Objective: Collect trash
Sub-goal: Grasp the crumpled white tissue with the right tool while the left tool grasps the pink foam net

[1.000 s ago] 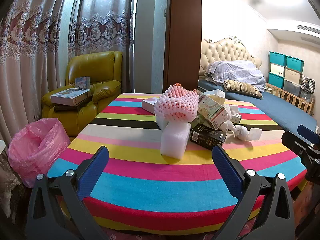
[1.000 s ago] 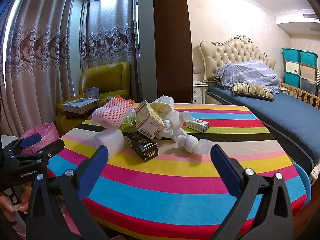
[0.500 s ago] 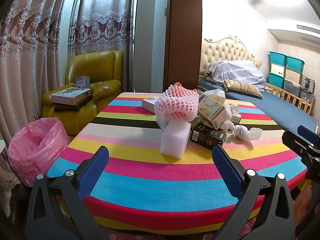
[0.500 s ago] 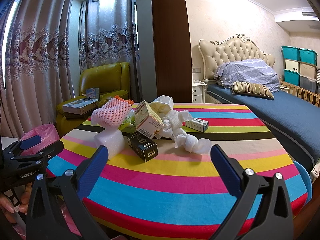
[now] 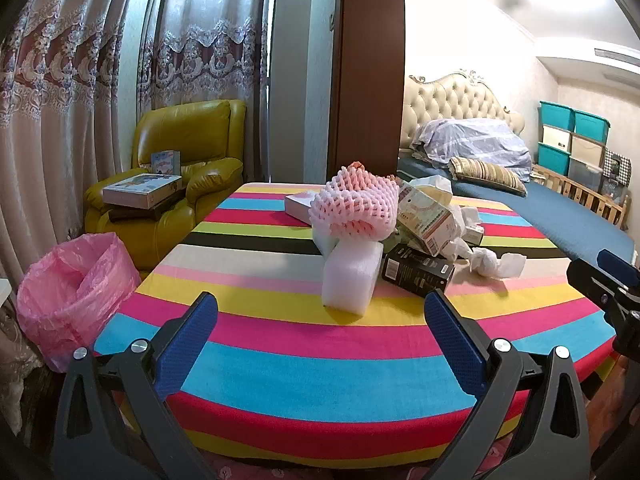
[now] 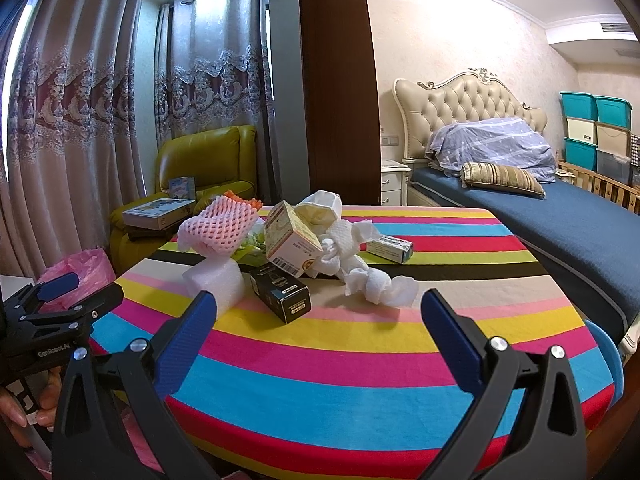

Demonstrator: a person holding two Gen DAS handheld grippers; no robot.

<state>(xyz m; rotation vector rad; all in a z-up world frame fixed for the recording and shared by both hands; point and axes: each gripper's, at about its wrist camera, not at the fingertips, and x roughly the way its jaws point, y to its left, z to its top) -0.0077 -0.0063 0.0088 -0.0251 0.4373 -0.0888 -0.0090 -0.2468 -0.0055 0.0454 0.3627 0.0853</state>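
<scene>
Step in hand: nothing has been picked up; by the look of it, the collecting is only at its approach stage
Left tongs [image 5: 320,320]: held released, blue pads spread wide, nothing between them, poised off the near edge of the round rainbow-striped worktop [image 5: 320,372]
Right tongs [image 6: 318,320]: likewise spread apart and unloaded, off the near edge, toward its right side
Trash: gathered in one heap around the middle of the worktop, toward the far edge
Heap contents: a white foam block [image 5: 350,276] standing nearest the left tongs, a pink foam fruit net [image 5: 356,212] resting on top of it, a black cardboard box [image 6: 280,292] lying just beside the block, a cream printed carton [image 6: 290,240] tilted behind the box, and crumpled white paper towel [image 6: 376,280] on the right of the heap
Bin: a pink plastic bag [image 5: 72,292] stands open on the floor off the left edge of the worktop
Next move: the white foam block is judged the likeliest first target; the left tongs would need to be carried forward until the pads straddle it, then closed gently, since the net perched on top may slip off
</scene>
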